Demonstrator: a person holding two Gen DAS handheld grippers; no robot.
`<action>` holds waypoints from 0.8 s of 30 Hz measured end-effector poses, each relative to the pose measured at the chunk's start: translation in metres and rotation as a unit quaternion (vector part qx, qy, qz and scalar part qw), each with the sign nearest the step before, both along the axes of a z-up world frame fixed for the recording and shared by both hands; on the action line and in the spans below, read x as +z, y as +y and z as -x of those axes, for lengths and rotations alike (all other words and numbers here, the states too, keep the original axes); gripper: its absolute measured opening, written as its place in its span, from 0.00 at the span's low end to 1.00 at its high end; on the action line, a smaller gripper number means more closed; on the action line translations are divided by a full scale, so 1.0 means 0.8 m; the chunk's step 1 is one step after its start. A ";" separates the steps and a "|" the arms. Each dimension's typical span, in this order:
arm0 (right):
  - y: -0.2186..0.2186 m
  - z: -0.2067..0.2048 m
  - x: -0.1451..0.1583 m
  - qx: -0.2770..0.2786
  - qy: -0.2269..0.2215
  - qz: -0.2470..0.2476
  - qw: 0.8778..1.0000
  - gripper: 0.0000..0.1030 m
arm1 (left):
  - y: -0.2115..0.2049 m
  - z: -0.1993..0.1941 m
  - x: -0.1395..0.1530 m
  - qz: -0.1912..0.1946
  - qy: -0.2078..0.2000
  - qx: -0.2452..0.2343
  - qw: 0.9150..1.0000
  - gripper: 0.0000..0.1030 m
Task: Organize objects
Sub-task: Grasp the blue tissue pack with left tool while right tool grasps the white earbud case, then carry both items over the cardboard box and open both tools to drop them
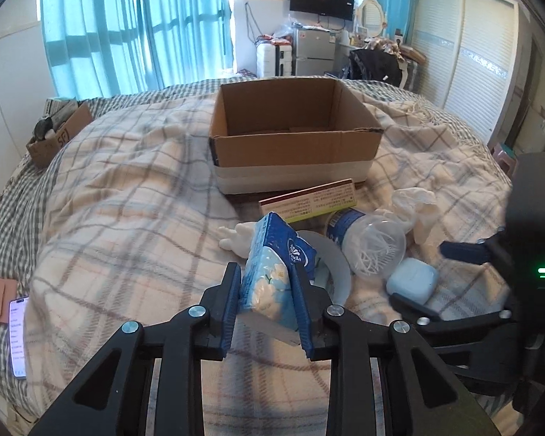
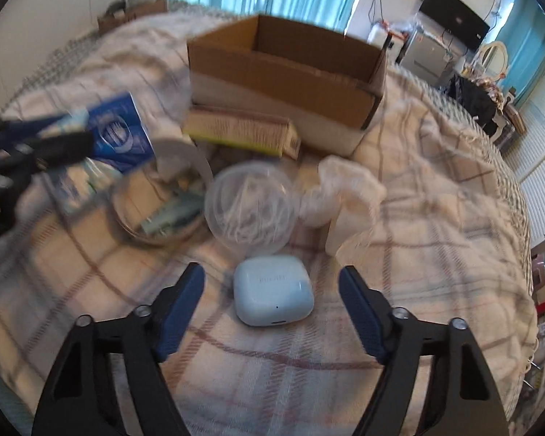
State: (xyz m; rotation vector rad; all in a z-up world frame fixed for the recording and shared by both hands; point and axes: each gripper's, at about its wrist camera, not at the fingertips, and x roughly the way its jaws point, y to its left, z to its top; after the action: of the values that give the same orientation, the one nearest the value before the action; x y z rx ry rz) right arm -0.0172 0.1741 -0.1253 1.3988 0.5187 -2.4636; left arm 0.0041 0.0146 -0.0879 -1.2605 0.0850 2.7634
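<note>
My left gripper (image 1: 267,272) is shut on a blue tissue pack (image 1: 272,265) and holds it above the plaid blanket, in front of the open cardboard box (image 1: 294,152). The pack also shows in the right wrist view (image 2: 116,134). My right gripper (image 2: 272,283) is open around a pale blue earbud case (image 2: 274,296) that lies on the blanket, apart from both fingers. The case also shows in the left wrist view (image 1: 412,279). A clear tub of cotton swabs (image 1: 374,243) lies on its side behind the case.
A flat yellow-edged carton (image 1: 309,200) leans against the box front. A white plate (image 1: 330,265), a white figurine (image 1: 236,239) and a crumpled white bag (image 2: 341,189) lie nearby. A phone (image 1: 18,334) lies at the left bed edge. A small box (image 1: 58,130) sits far left.
</note>
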 end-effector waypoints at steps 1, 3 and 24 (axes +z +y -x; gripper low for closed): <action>0.001 0.001 -0.004 -0.001 -0.006 0.000 1.000 0.69 | 0.001 -0.001 0.000 -0.002 0.001 -0.002 1.000 0.28; 0.001 0.003 -0.009 -0.001 -0.019 0.000 1.000 0.62 | 0.002 -0.001 -0.001 -0.004 0.000 -0.005 1.000 0.28; 0.016 0.009 0.154 0.046 0.122 0.083 0.988 0.49 | -0.024 0.040 0.075 -0.063 0.036 0.004 0.997 0.28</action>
State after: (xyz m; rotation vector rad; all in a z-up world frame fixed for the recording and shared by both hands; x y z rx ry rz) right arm -0.0247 0.1872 -0.0020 0.9943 0.4046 -2.5505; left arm -0.0278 -0.0048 -0.0276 -1.1324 -0.0885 2.7722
